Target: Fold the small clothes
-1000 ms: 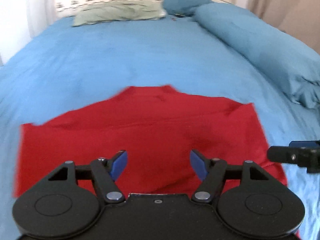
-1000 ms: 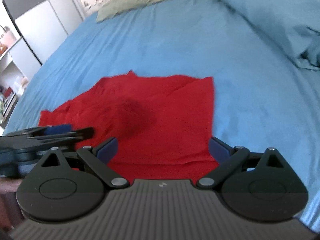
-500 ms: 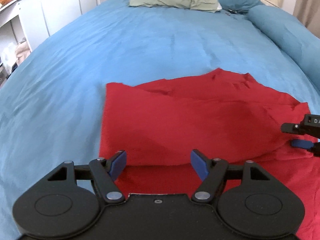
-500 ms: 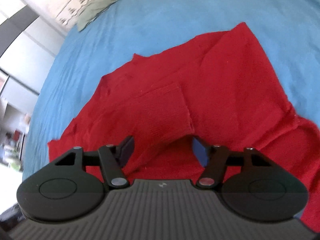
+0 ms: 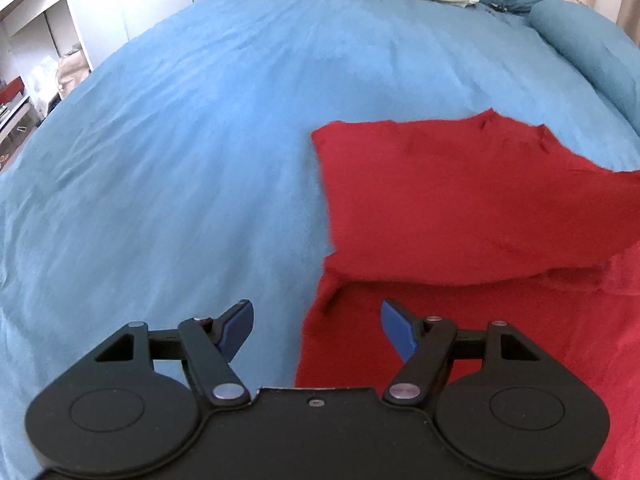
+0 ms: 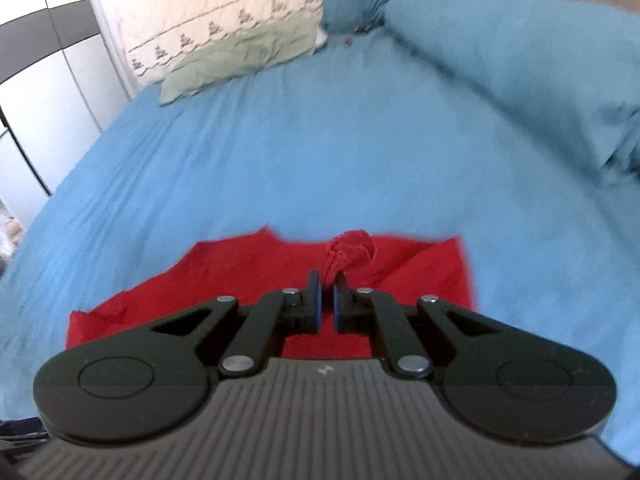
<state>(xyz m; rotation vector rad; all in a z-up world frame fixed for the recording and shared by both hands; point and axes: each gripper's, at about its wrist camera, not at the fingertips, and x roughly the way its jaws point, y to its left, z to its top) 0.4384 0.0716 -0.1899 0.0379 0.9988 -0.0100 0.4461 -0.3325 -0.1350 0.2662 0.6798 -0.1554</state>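
Observation:
A red garment [image 5: 472, 208] lies on the blue bed cover, partly folded, at the right of the left wrist view. My left gripper [image 5: 316, 328] is open and empty, hovering over the garment's left edge, which runs between the fingers. My right gripper [image 6: 327, 300] is shut on a bunched piece of the red garment [image 6: 352, 252], which sticks up past the fingertips; the rest of the cloth [image 6: 248, 276] lies spread below it.
The blue bed cover [image 5: 200, 140] stretches far ahead. A green pillow [image 6: 240, 60] and a blue pillow [image 6: 352, 0] lie at the headboard. A rolled blue duvet [image 6: 520, 60] runs along the right. White shelves [image 5: 36, 40] stand left of the bed.
My right gripper has closed on a piece of the red garment and lifted it. My left gripper has moved left, to the garment's left edge, still open.

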